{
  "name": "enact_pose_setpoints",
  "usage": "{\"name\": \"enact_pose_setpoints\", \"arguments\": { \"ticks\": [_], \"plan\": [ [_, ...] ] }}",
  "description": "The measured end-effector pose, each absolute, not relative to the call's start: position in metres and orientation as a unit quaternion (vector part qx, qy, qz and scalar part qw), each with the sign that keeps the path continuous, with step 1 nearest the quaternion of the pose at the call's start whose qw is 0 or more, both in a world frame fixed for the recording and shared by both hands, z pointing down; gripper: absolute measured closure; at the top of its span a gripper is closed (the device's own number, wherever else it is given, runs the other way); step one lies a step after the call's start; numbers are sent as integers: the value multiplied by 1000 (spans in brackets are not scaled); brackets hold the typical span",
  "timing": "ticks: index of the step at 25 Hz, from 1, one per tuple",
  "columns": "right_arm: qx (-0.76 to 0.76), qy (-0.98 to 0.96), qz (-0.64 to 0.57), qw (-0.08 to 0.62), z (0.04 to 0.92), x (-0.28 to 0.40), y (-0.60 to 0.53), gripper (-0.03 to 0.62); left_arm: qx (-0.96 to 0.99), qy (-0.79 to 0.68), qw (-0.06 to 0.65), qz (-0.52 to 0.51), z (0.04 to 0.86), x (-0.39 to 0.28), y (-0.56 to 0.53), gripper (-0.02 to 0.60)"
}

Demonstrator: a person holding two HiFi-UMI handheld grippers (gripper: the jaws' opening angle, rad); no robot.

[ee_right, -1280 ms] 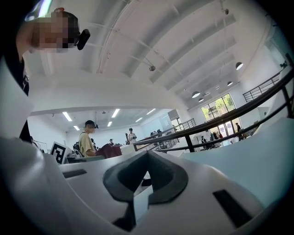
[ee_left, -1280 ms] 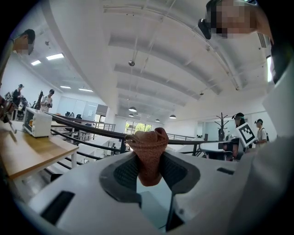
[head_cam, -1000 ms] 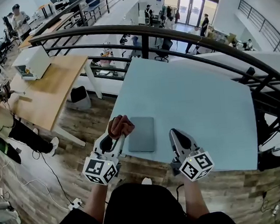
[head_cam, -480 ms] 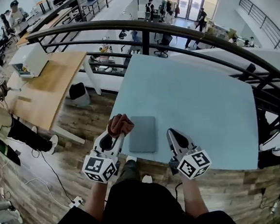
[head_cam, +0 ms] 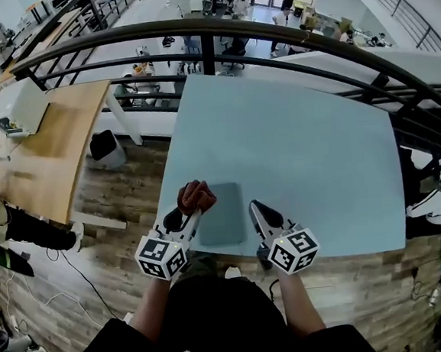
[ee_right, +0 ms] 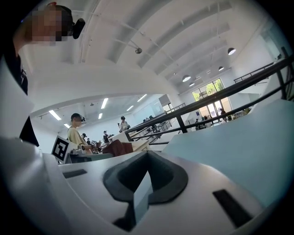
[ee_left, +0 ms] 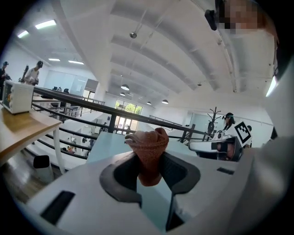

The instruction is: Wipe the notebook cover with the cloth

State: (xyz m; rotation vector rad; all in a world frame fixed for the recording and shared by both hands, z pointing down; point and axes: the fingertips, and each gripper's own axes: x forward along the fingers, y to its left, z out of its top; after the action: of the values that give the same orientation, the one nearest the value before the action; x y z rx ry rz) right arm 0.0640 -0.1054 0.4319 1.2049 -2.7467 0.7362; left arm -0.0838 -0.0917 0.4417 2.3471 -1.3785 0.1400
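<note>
From the head view, the notebook (head_cam: 222,213) lies flat close to the bench's (head_cam: 301,134) near edge, between my two grippers, with both my forearms reaching forward. My left gripper (head_cam: 191,214) carries the cloth (head_cam: 195,196) at the notebook's left edge. Nothing pins the notebook, so I judge a hard stroke toward me could slide it off. My right gripper (head_cam: 256,210) hangs just beside its right edge.

In the left gripper view, the jaws are clamped on a bunched wad of cloth, which might tug loose under pressure.

In the right gripper view, the jaws are pressed together with nothing between them.
</note>
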Motion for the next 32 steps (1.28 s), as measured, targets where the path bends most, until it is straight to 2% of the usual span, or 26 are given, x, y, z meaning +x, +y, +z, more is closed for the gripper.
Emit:
{"name": "enact_pose_setpoints", "arguments": {
  "ticks": [13, 32],
  "plan": [
    [409, -865, 281, 72, 494, 48, -150, 589, 849, -405, 332, 68, 519, -60, -140, 456],
    [448, -813, 360, 91, 567, 62, -181, 589, 840, -316, 429, 101, 599, -17, -180, 456]
  ]
}}
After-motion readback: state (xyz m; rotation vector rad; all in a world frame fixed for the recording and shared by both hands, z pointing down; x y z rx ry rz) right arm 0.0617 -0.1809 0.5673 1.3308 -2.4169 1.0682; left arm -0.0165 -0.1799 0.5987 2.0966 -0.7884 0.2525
